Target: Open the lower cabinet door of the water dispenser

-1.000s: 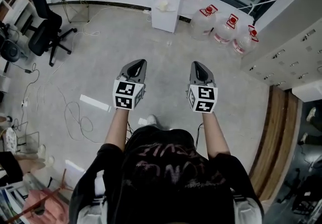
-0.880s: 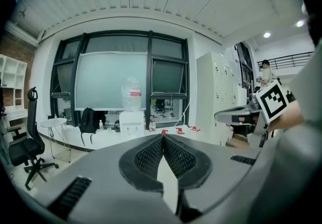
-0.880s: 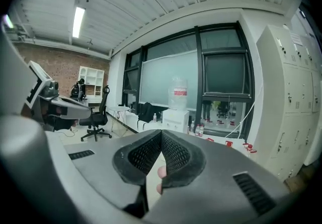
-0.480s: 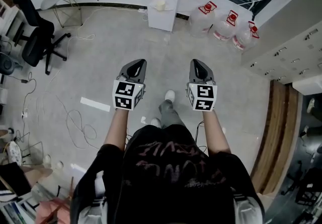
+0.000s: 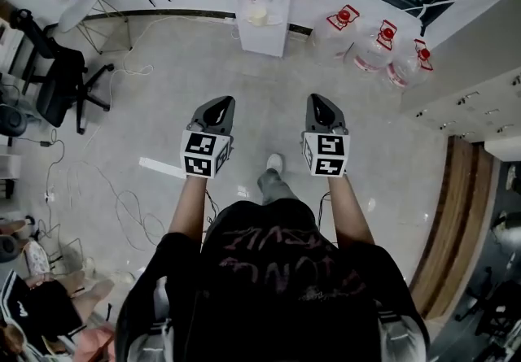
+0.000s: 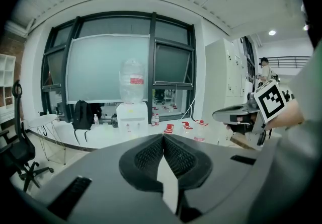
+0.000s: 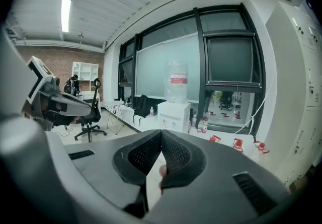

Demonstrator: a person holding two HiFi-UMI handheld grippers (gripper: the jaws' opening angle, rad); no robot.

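Note:
The white water dispenser stands against the far wall with a bottle on top, and its lower cabinet door looks shut. It also shows small and far off in the left gripper view and in the right gripper view. My left gripper and right gripper are held side by side at chest height and point toward it, well short of it. Both are shut with nothing between the jaws: the left gripper's tips meet, and so do the right gripper's tips.
Three big water jugs with red caps lie right of the dispenser. A black office chair stands at the left, with loose cables and a white strip on the floor. Grey lockers and a wooden step line the right.
The person has walked toward the dispenser, which now sits nearer in the head view. Both grippers keep their side-by-side pose, still shut. A foot has come forward between them.

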